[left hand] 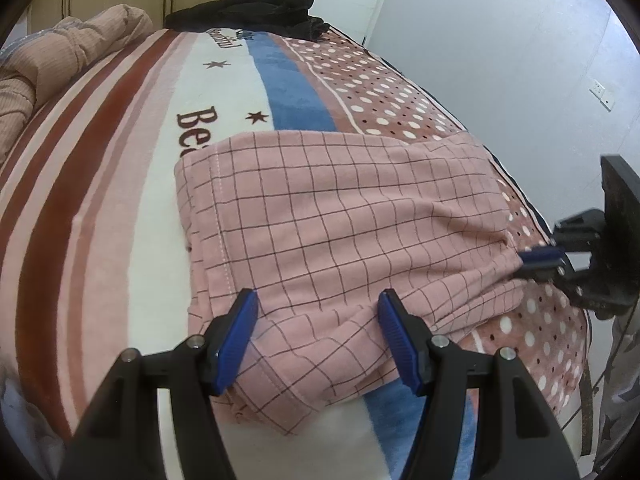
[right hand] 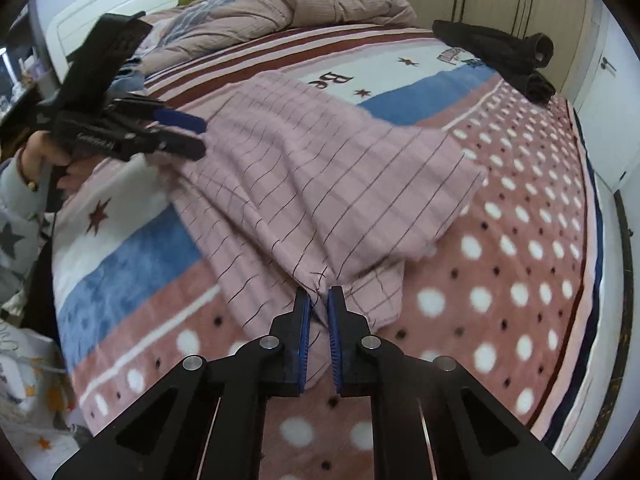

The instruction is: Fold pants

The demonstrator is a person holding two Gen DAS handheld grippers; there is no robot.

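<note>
Right hand-held gripper (right hand: 319, 300) pinches pants (right hand: 320, 184); left hand-held gripper (left hand: 318, 304) spread.

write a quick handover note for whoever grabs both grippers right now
Left gripper: open, fingers either side of the near edge of the pink checked cotton pants, not pinching.
Right gripper: shut on a bunched bit of the pants' edge, cloth pulled taut toward it.
Pants lie on the striped and polka-dot fleece blanket, apparently already doubled over, layers showing at one edge.
Left to do: probably close the left gripper, fold again, smooth flat.
Black garment at the far side is untouched.
</note>
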